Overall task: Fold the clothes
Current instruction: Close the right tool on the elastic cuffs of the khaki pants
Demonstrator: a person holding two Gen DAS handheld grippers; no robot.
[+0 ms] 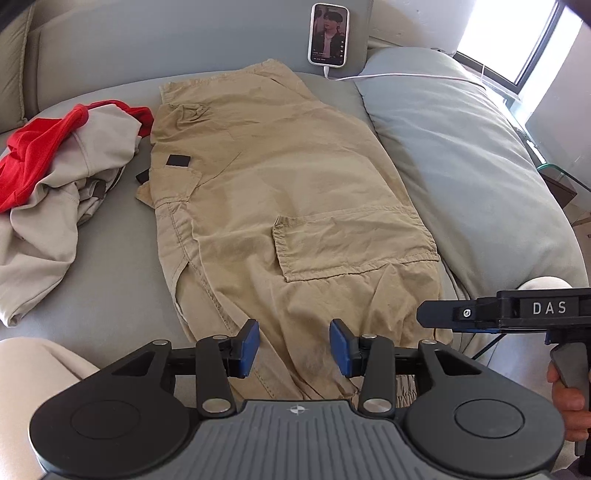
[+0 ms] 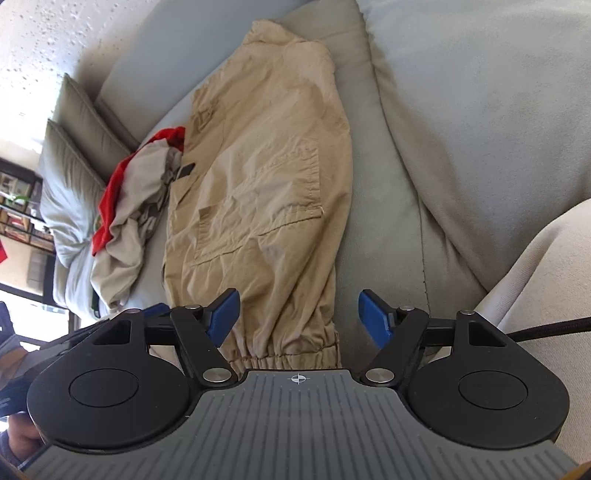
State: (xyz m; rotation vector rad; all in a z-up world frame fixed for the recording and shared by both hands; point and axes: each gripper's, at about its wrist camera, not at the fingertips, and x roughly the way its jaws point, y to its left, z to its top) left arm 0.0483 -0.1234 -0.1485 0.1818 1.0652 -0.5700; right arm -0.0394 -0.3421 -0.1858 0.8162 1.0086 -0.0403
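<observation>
On the grey bed (image 1: 110, 280) khaki cargo trousers (image 1: 288, 192) lie flat, wrinkled.

A grey bed (image 1: 110, 288) carries tan cargo trousers (image 1: 280, 192) stretching ahead from between the left jaws, a crumpled red-and-beige heap (image 1: 62, 170) to their left, a pillow (image 1: 461, 155) to their right.

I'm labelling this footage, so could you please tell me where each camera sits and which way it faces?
Left wrist: on the left gripper, looking down along the khaki trousers toward a phone; the right gripper and a hand show.
Right wrist: on the right gripper, above the trousers' elastic cuff; a hand shows at bottom left.
Shared: trousers, red-and-beige clothes pile, grey cushion.
</observation>
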